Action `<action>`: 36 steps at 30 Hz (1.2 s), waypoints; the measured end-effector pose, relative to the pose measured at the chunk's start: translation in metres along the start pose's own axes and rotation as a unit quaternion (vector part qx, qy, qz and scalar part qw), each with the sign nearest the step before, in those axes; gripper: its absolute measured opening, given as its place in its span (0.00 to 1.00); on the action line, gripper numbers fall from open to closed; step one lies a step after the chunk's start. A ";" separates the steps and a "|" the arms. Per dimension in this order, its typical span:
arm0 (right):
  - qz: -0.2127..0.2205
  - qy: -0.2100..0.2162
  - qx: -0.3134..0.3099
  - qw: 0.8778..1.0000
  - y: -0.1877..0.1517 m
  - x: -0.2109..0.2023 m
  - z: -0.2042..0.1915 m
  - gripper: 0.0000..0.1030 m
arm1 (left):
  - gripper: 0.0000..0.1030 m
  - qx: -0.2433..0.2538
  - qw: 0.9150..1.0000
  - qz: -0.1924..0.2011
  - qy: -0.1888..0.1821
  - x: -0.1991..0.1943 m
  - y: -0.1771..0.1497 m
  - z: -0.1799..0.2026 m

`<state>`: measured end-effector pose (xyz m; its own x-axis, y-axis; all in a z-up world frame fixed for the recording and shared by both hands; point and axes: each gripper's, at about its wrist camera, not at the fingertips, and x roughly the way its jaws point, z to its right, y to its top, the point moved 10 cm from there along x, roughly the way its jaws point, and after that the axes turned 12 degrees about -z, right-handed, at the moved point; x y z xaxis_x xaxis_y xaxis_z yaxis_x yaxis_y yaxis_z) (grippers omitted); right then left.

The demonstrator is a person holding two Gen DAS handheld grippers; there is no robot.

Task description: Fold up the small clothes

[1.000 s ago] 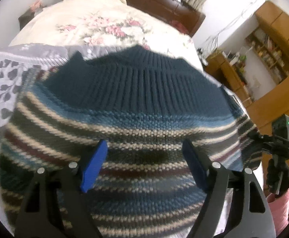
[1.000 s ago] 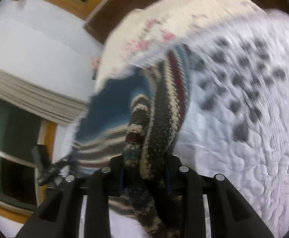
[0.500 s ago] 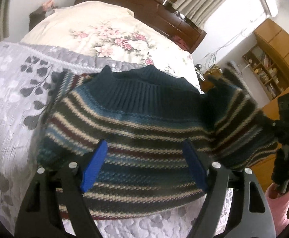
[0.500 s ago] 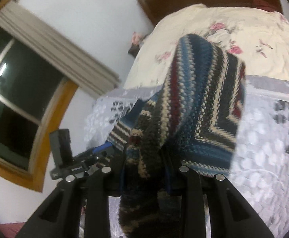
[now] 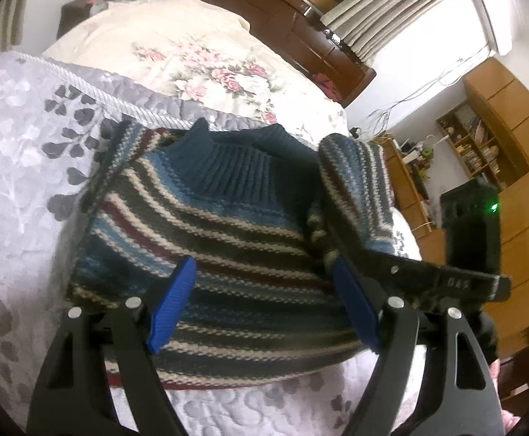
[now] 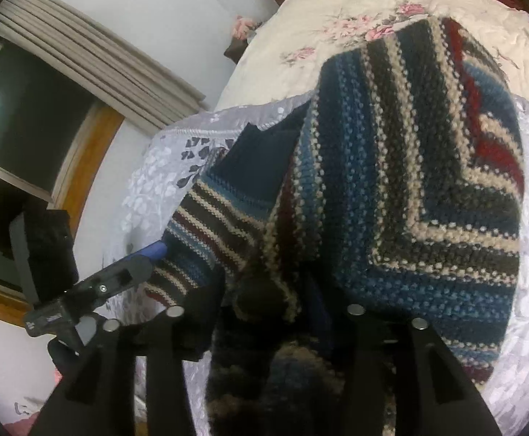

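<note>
A small knitted sweater (image 5: 228,232), striped in blue, cream and dark red with a navy ribbed collar, lies flat on the grey leaf-patterned quilt (image 5: 20,167). My left gripper (image 5: 264,301) hovers open over the sweater's lower half, its blue pads (image 5: 171,305) clear of the knit. My right gripper (image 6: 264,298) is shut on the sweater's right side and holds that flap (image 6: 420,167) up and over the body. In the left wrist view the raised flap (image 5: 355,185) arches at the right, with the right gripper (image 5: 340,258) pinching it. The right gripper's fingertips are buried in fabric.
A cream floral duvet (image 5: 177,51) lies beyond the quilt, against a dark wooden headboard (image 5: 282,18). Wooden shelves and cupboards (image 5: 500,152) stand to the right of the bed. A window with a wooden frame and curtains (image 6: 64,83) is on the wall at the left.
My right gripper has lifted the sweater's right side and swung it inward over the body. My left gripper has drawn back from the sweater and stays open.
</note>
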<state>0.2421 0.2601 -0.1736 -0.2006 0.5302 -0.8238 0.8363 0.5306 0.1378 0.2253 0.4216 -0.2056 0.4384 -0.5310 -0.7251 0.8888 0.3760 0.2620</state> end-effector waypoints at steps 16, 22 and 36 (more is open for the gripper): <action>0.075 -0.025 0.069 0.995 -0.034 -0.119 0.078 0.62 | 0.74 -0.006 0.995 -0.057 -0.076 0.061 0.019 0.049; 0.075 -0.035 0.114 0.990 -0.073 -0.101 0.134 0.62 | 0.74 -0.013 0.993 -0.075 -0.089 0.090 0.028 0.063; 0.073 -0.015 0.152 0.986 -0.113 -0.084 0.164 0.62 | 0.27 0.027 0.993 -0.094 -0.067 0.130 0.041 0.104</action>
<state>0.2481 0.0464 -0.2104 -0.0545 0.5637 -0.8242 0.9702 0.2249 0.0897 0.3328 0.2896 -0.2230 0.2757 -0.6860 -0.6734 0.9606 0.2214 0.1677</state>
